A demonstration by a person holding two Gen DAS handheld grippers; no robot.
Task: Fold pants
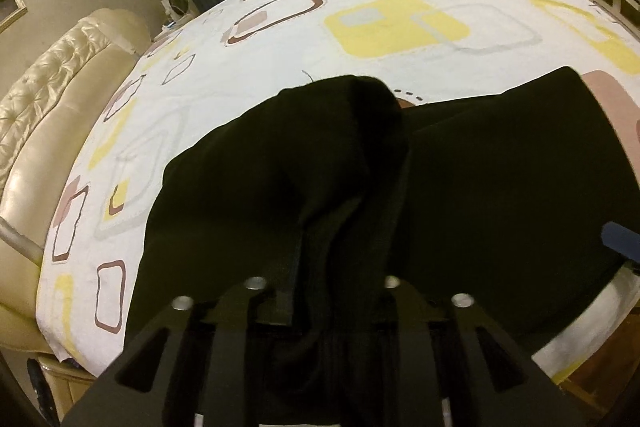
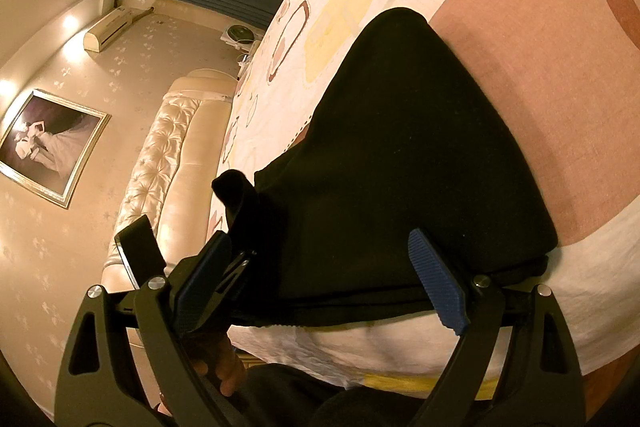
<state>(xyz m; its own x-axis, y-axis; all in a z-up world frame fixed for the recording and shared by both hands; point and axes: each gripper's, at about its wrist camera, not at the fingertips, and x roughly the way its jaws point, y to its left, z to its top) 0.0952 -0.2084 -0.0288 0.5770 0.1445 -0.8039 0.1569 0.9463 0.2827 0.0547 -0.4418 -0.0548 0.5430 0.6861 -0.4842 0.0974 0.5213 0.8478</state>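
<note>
The left claw (image 1: 344, 259), seemingly loosening on a bunched fold of the black fabric pants (image 1: 460, 179), is laying it at centre frame on the patterned bedsheet (image 1: 280, 39), while the right claw (image 2: 324, 279), spread wide, is waiting to smooth next.

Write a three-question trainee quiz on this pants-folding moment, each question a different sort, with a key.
1. True or false: the black pants lie on a bare wooden table.
2. Multiple choice: the right gripper has its blue fingers A) spread wide apart, B) pinched together, C) out of view.
3. Fill in: bunched black cloth sits between the fingers of the ___ gripper.

Key: 1 false, they lie on a patterned bedsheet; 2 A; 3 left.
</note>
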